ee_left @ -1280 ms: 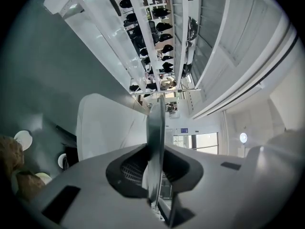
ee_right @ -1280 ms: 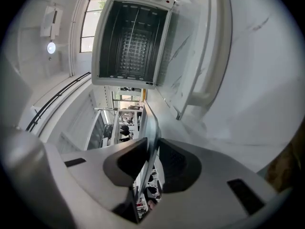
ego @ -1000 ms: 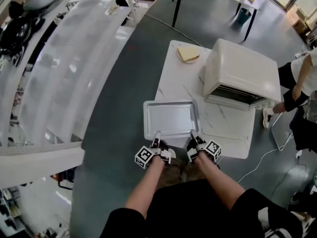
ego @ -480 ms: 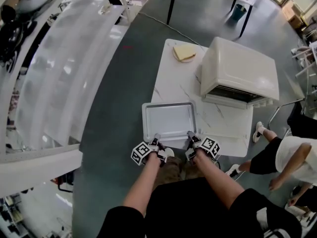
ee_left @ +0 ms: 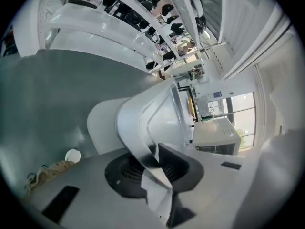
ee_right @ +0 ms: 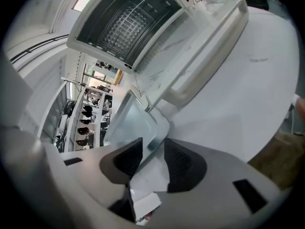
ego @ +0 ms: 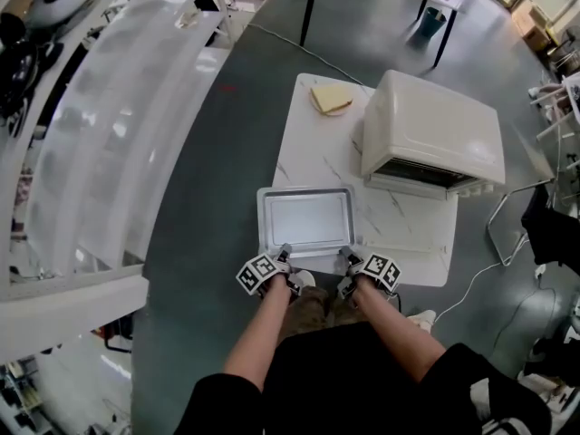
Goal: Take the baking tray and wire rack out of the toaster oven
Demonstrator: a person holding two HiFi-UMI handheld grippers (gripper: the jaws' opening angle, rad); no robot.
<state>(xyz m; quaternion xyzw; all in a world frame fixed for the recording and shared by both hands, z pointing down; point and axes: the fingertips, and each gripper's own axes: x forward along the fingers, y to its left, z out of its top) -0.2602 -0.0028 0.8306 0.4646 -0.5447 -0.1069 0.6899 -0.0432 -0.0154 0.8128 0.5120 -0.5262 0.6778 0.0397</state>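
Lying flat, long axis crosswise: baking tray [ego: 306, 222], near rim clamped in left tool [ego: 285, 251], right tool [ego: 348, 255] just opening around it.

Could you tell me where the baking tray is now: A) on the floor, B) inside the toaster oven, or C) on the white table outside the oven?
C: in the head view the baking tray lies on the white table at its near edge, outside the toaster oven.
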